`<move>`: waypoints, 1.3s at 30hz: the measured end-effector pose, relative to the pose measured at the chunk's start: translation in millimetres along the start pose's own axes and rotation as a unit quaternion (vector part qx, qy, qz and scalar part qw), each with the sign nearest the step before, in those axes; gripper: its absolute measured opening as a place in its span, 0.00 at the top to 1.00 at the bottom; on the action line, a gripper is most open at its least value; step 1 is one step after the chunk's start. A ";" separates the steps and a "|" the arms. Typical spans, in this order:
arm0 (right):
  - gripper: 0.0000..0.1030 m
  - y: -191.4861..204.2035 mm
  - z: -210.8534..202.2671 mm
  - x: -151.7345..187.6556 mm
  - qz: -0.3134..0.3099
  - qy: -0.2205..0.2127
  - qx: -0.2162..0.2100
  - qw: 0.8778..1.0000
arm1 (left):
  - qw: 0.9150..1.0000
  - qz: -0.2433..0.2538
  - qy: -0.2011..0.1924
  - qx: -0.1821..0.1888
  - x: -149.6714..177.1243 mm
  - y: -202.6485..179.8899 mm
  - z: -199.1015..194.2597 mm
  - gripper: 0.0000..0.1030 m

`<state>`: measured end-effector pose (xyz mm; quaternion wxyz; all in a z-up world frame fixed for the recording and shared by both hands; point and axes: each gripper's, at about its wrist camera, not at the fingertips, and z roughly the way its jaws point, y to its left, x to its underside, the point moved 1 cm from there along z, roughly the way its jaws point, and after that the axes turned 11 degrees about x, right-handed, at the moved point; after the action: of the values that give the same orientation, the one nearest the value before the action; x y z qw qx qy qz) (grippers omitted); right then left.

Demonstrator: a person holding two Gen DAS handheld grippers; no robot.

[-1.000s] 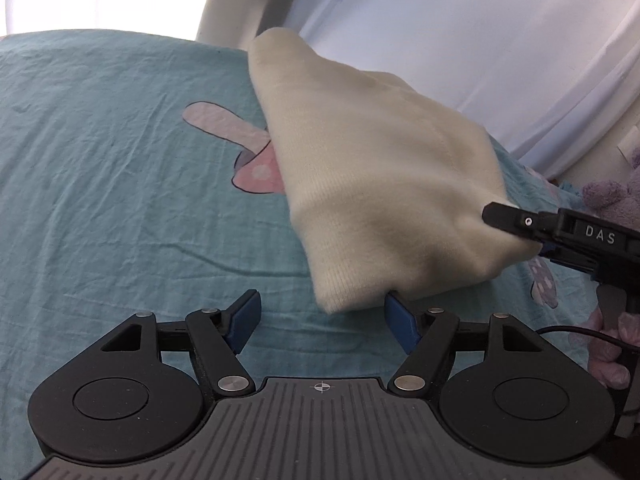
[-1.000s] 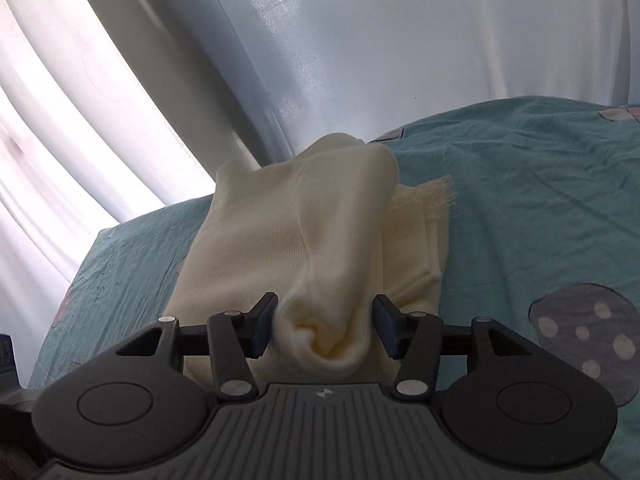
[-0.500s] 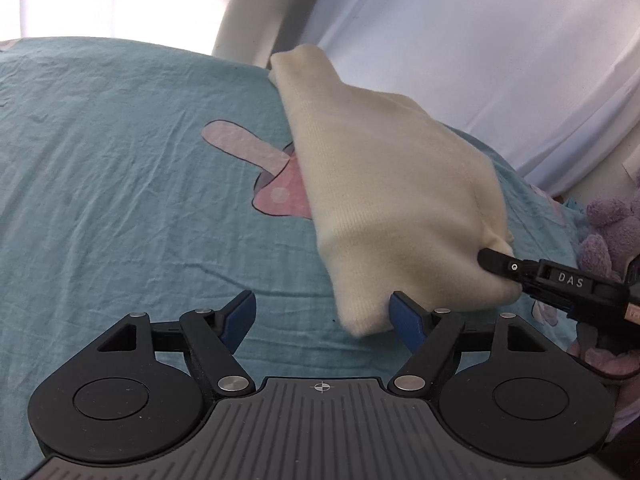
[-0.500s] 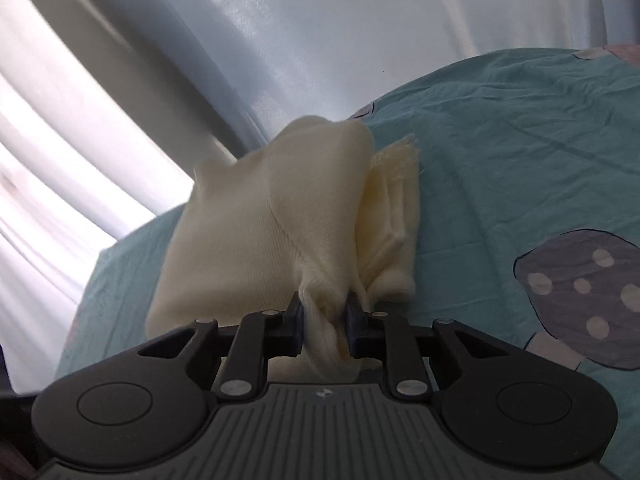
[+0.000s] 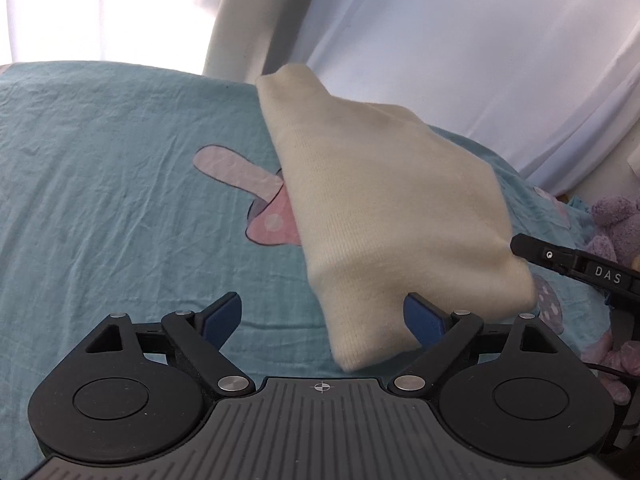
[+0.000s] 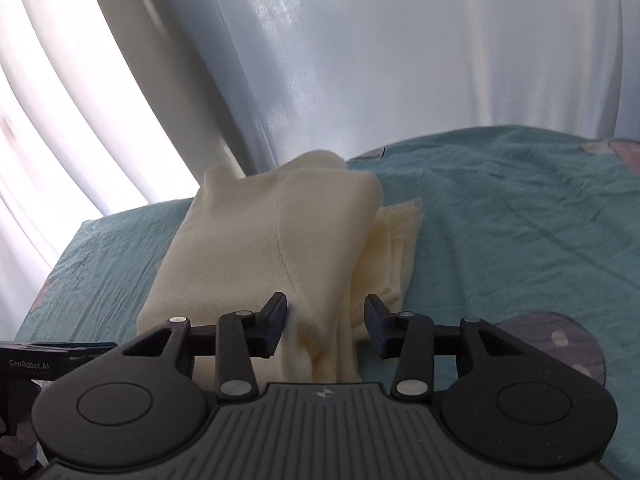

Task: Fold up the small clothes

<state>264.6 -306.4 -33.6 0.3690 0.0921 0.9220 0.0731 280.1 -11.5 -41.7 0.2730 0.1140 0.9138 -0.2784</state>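
- Sweater [image 5: 392, 216], cream and knitted, folded up on the blue bed sheet [image 5: 100, 184].
- Left tongs [image 5: 324, 318] just opened wider, now spread far apart, holding nothing.
- Near corner of the sweater lying between the two blue pads, close to the right pad [image 5: 424, 316], too hard to tell if touching it.
- Left pad well clear of the cloth, only sheet in front of it.
- Pink mushroom picture [image 5: 264, 204] on the sheet, ahead of the left tongs and a bit to the left, partly hidden under the sweater.
- Right tongs [image 6: 326, 324] just opened again too, now about half open.
- Bunched end of the sweater [image 6: 320, 344] sitting loose between the dark pads, not squeezed, with a gap on both sides.
- Rest of the sweater [image 6: 260, 248] stretching straight ahead of the right tongs, with a thinner folded layer peeking out on the right side.
- Grey spotted mushroom picture [image 6: 560, 344] on the sheet, to the right of the right tongs.
- Purple soft toy [image 5: 612, 232] far to the right of the left tongs, at the bed's edge.
- White curtain [image 6: 360, 60] hanging past the far end of the bed.
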 end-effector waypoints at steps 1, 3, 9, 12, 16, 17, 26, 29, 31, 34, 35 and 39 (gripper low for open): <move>0.59 1.6 0.3 -5.2 -0.001 -0.006 0.003 1.000 | 1.000 0.002 -0.005 -0.001 -3.8 -1.0 -0.2 0.09; 0.59 10.8 3.7 -15.4 -0.016 -0.019 0.008 1.000 | 1.000 0.005 -0.016 -0.003 -11.9 -1.4 -1.2 0.09; 0.76 59.3 40.2 -43.1 -0.098 -0.027 0.011 0.995 | 0.999 -0.002 -0.043 -0.025 -50.8 4.6 22.4 0.08; 0.83 68.9 72.8 -50.6 -0.122 -0.014 0.030 0.992 | 0.998 -0.012 -0.039 -0.047 -62.5 10.9 47.4 0.08; 0.90 50.0 104.1 -52.3 -0.103 -0.016 0.084 0.991 | 0.998 -0.057 -0.037 -0.021 -68.5 22.6 71.0 0.07; 0.91 40.1 108.1 -53.1 -0.079 -0.017 0.083 0.993 | 0.997 -0.062 -0.036 -0.017 -68.7 24.8 74.8 0.07; 0.63 -17.4 58.8 -41.6 0.026 0.001 -0.015 1.000 | 0.995 -0.071 -0.037 0.061 -58.5 42.1 53.2 0.10; 0.42 -38.1 45.3 -24.6 0.057 0.032 -0.045 0.997 | 0.987 -0.108 -0.023 0.120 -55.2 49.0 52.3 0.11; 0.42 -48.1 47.3 -16.6 0.080 0.056 -0.077 0.992 | 0.980 -0.134 -0.016 0.147 -52.8 53.5 59.3 0.13; 0.40 -57.0 59.4 -9.8 0.126 0.077 -0.108 0.983 | 0.976 -0.140 -0.023 0.165 -52.7 53.1 65.6 0.17; 0.38 -58.9 64.2 -9.4 0.139 0.079 -0.119 0.980 | 0.977 -0.138 -0.024 0.162 -54.1 51.4 66.5 0.18; 0.38 -64.0 78.7 -12.1 0.177 0.083 -0.152 0.969 | 0.978 -0.133 -0.030 0.157 -59.0 46.1 74.7 0.24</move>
<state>320.4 -366.1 -94.9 0.2822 0.1905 0.8965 0.2836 377.9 -19.7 -81.1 0.2398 0.0246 0.8572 -0.4551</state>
